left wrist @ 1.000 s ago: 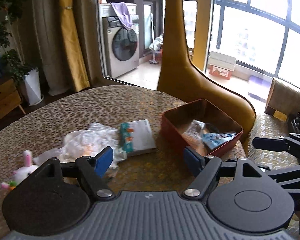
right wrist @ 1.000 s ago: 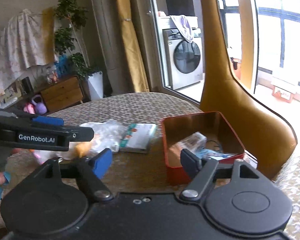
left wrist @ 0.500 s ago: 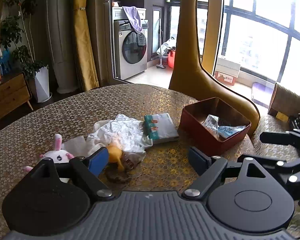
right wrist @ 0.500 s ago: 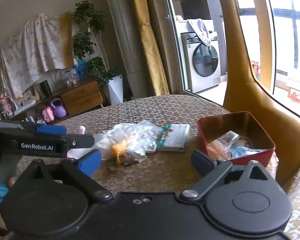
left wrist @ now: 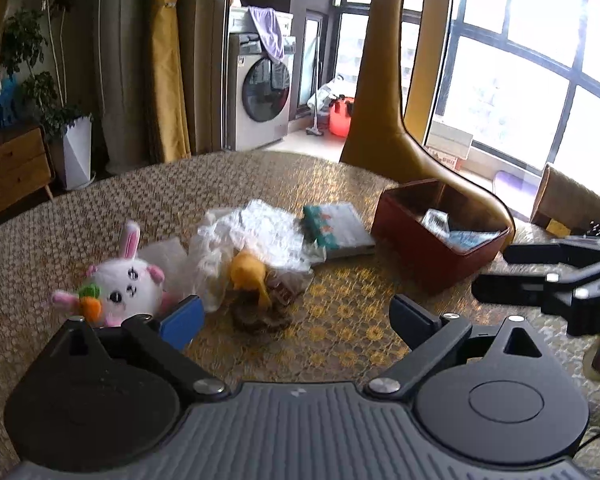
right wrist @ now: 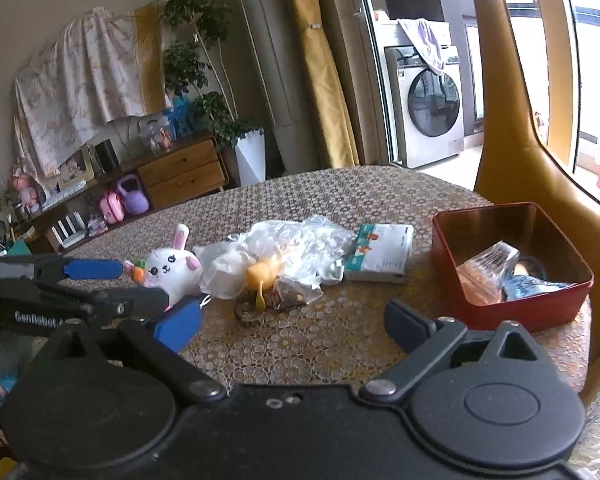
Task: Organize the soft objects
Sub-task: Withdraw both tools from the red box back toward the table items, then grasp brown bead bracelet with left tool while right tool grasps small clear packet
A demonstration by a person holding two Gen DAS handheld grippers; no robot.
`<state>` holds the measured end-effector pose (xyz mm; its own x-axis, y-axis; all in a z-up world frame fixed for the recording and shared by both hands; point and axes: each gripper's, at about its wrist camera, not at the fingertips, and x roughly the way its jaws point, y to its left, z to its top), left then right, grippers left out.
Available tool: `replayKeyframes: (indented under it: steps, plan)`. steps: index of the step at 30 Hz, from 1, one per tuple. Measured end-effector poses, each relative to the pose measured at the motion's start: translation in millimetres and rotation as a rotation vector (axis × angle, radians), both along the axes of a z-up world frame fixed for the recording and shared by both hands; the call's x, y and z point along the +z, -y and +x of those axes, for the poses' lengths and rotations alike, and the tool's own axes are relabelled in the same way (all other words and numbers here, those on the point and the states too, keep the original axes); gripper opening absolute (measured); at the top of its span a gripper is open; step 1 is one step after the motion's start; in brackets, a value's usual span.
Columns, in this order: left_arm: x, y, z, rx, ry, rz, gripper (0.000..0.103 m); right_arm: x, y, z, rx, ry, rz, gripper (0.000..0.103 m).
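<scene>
A white plush bunny [left wrist: 122, 284] [right wrist: 170, 266] lies on the round table, left of a crumpled clear plastic bag [left wrist: 256, 236] [right wrist: 292, 254] with a yellow soft toy [left wrist: 246, 274] [right wrist: 262, 274] at its front. A tissue pack [left wrist: 338, 230] [right wrist: 382, 252] lies right of the bag. A red tin [left wrist: 436, 232] [right wrist: 512, 264] holding packets stands at the right. My left gripper [left wrist: 296, 320] is open and empty, just short of the yellow toy. My right gripper [right wrist: 292, 322] is open and empty, near the table's front edge.
A small dark brown lump [left wrist: 260, 318] [right wrist: 246, 314] lies in front of the yellow toy. A tall golden chair back [left wrist: 384, 92] [right wrist: 512, 120] rises behind the tin. The woven table top [left wrist: 180, 196] extends to the back. The right gripper's fingers [left wrist: 540, 272] show at the right edge.
Both grippers have pulled back and swung left from the tin, so the bunny, bag and yellow toy now sit ahead. Both stay open and empty.
</scene>
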<state>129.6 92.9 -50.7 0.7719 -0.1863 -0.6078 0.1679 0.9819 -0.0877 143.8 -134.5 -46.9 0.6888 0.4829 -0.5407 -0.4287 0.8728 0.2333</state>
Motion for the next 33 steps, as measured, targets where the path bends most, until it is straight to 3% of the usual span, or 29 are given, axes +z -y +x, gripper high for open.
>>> replayKeyframes:
  steps: [21,33]
  plan:
    - [-83,4,42,0.105,-0.006,0.033,0.100,-58,-56,87,0.054,-0.148,-0.076,0.095]
    - [-116,16,72,0.136,-0.017,0.063,0.100,-85,-92,132,0.158,-0.193,-0.101,0.069]
